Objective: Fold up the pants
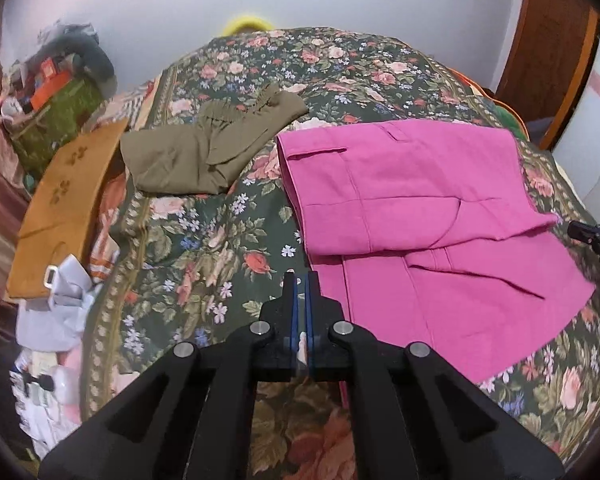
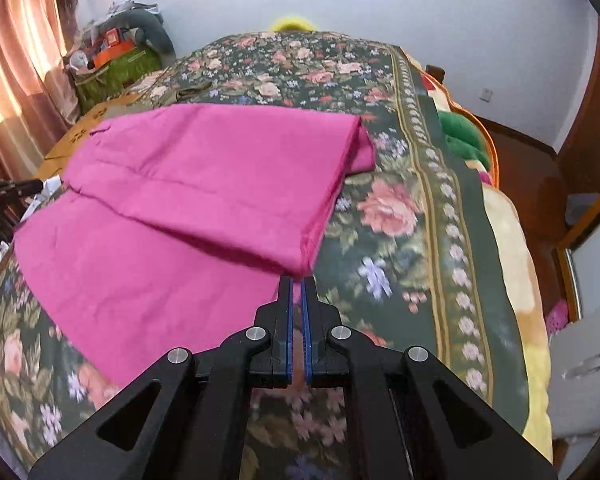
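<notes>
I read the pink pants (image 1: 420, 208) as folded over once and lying flat on the floral bedspread (image 1: 204, 240) at my two o'clock; left gripper (image 1: 301, 280) pressed together, empty; right gripper (image 2: 298, 282) pressed together at the fold's corner, grip uncertain; further folds remain.

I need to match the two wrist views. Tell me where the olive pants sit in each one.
Left wrist view: olive pants lie left of centre on the bedspread, left of the pink pants.
Right wrist view: only a thin olive sliver shows far left, beyond the pink pants; I cannot be sure it is them.
Shared landmark: the yellow thing at the far bed edge.
</notes>
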Motion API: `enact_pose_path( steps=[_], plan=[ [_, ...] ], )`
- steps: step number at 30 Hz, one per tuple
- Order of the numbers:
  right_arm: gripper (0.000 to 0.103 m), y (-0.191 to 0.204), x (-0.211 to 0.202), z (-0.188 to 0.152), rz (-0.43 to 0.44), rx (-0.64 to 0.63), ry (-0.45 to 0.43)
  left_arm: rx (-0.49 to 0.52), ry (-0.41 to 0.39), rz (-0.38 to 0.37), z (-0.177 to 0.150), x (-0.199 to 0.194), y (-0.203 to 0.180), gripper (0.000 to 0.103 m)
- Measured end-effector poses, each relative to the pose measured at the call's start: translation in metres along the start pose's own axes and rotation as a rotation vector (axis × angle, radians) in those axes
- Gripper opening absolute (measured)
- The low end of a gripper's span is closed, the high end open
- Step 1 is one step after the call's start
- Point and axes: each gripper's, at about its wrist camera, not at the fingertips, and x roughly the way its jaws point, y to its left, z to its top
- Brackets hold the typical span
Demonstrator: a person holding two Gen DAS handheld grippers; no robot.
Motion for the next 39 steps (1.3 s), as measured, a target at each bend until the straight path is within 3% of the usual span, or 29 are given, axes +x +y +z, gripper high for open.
enact_pose_path(
  steps=[2, 4, 6, 7, 9, 10, 17, 23, 27, 29, 31, 33, 36, 38, 39],
  plan=[
    [0.008, -0.001, -0.007, -0.002, 0.004, -0.005, -0.003, 0.02, -0.004, 0.006, 0.003, -0.005, -0.003, 0.015],
    [0.023, 0.0, -0.014, -0.001, 0.009, -0.017, -0.015, 0.045, -0.015, 0.018, 0.008, -0.01, -0.008, 0.045],
    [0.038, 0.004, -0.022, 0.004, 0.024, -0.038, -0.045, 0.083, -0.048, 0.033, 0.013, -0.015, -0.014, 0.065],
    [0.046, 0.008, -0.023, 0.006, 0.029, -0.047, -0.055, 0.099, -0.059, 0.038, 0.015, -0.017, -0.017, 0.071],
    [0.056, 0.017, -0.025, 0.011, 0.044, -0.076, -0.073, 0.156, -0.059, 0.043, 0.021, -0.016, -0.026, 0.074],
    [0.06, 0.022, -0.024, 0.014, 0.051, -0.091, -0.075, 0.178, -0.053, 0.044, 0.023, -0.014, -0.03, 0.074],
    [0.06, 0.056, 0.01, 0.032, 0.15, -0.194, -0.009, 0.329, 0.007, 0.049, 0.035, 0.013, -0.064, 0.074],
    [0.06, 0.079, 0.048, 0.039, 0.138, -0.326, 0.089, 0.398, 0.054, -0.013, 0.041, 0.031, -0.089, 0.074],
    [0.059, 0.088, 0.056, 0.045, 0.14, -0.395, 0.085, 0.443, 0.095, -0.014, 0.038, 0.045, -0.102, 0.075],
    [0.053, 0.089, 0.059, 0.046, 0.148, -0.408, 0.087, 0.456, 0.088, -0.011, 0.038, 0.047, -0.106, 0.075],
    [0.028, 0.091, 0.063, 0.049, 0.17, -0.413, 0.091, 0.458, 0.093, -0.018, 0.039, 0.049, -0.108, 0.075],
    [0.013, 0.094, 0.067, 0.052, 0.18, -0.422, 0.104, 0.46, 0.097, -0.024, 0.042, 0.051, -0.108, 0.075],
    [0.009, 0.095, 0.064, 0.054, 0.178, -0.409, 0.074, 0.469, 0.086, -0.024, 0.044, 0.051, -0.108, 0.073],
    [0.008, 0.092, 0.058, 0.057, 0.193, -0.38, 0.054, 0.47, 0.076, -0.024, 0.045, 0.052, -0.109, 0.061],
    [0.008, 0.09, 0.054, 0.059, 0.198, -0.366, 0.037, 0.475, 0.076, -0.017, 0.044, 0.053, -0.11, 0.048]
  ],
)
